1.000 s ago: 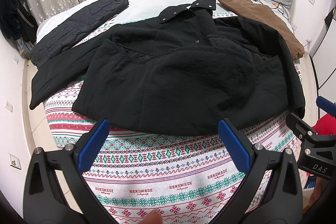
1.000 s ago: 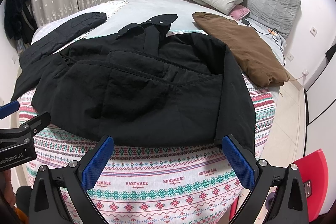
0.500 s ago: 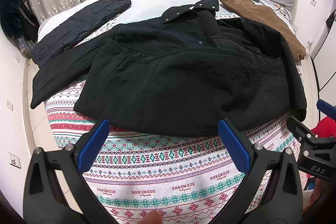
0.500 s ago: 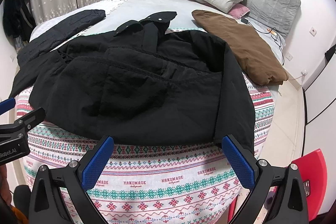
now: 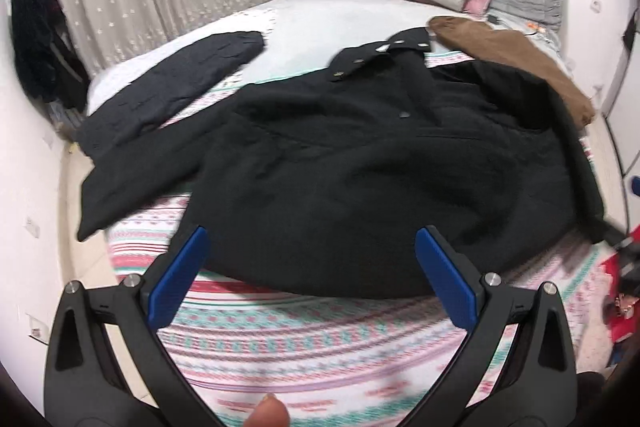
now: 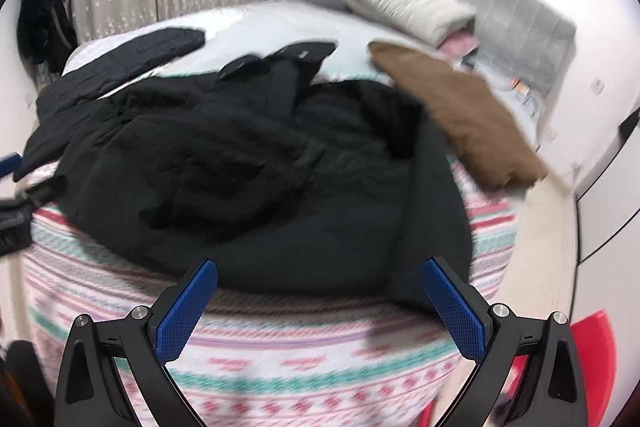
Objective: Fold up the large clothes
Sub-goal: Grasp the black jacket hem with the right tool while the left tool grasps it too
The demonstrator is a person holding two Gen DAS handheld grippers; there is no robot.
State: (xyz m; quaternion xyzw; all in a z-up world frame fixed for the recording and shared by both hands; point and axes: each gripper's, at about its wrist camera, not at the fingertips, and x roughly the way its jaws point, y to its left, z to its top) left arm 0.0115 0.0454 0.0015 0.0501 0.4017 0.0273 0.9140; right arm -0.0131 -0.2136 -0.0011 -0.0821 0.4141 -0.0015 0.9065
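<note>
Lying spread on the patterned bedspread (image 5: 320, 339), the black jacket (image 5: 380, 179) has its collar far and its hem near, long axis running left to right across both views. The left gripper (image 5: 308, 267) and right gripper (image 6: 320, 295) both hover at the near hem, jaws wide apart and empty. Each seems equally close, the right nearer the right sleeve (image 6: 436, 219).
</note>
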